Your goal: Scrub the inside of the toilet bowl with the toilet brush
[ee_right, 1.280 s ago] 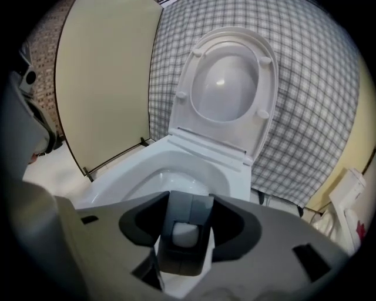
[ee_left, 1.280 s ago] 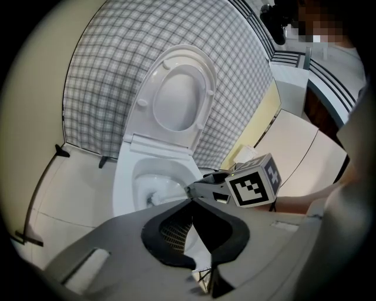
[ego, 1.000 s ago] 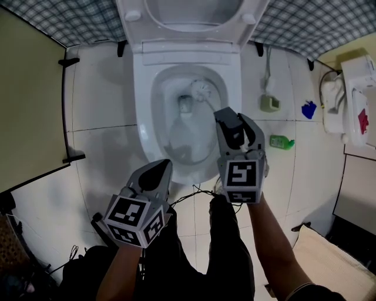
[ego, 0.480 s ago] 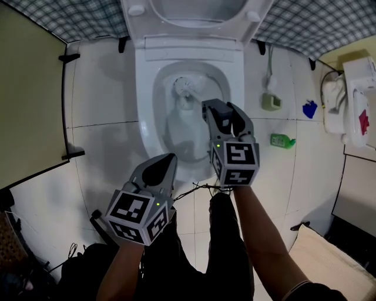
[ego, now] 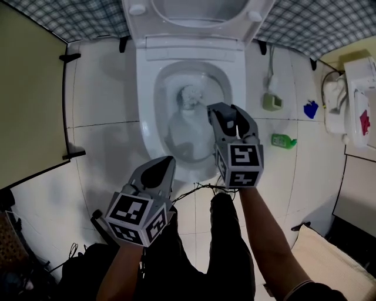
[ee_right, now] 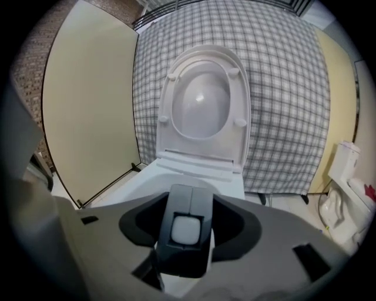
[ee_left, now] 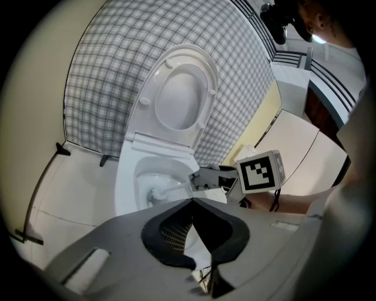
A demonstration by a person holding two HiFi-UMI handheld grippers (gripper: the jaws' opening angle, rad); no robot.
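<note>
The white toilet bowl (ego: 144,111) stands open, seat and lid (ego: 194,14) raised. A toilet brush has its round bristle head (ego: 190,96) low inside the bowl, near the back by the drain. My right gripper (ego: 225,116) hangs over the bowl's right rim, shut on the brush's dark handle (ee_right: 187,232), whose white end shows between the jaws. From the left gripper view the bristle head (ee_left: 154,195) sits in the bowl, with the right gripper (ee_left: 205,178) above it. My left gripper (ego: 166,162) hovers by the bowl's front rim, shut and holding nothing.
A beige partition (ego: 29,100) closes the left side. On the tiles to the right lie a green bottle (ego: 283,141), a blue object (ego: 309,109) and a small box on a cord (ego: 271,102). A white appliance (ego: 352,100) stands far right. Thin cables (ego: 194,189) trail by my legs.
The brush head swept from the bowl's back right to the left, then settled lower near the middle. My right gripper shifted slightly left and rolled. The left gripper stayed put.
</note>
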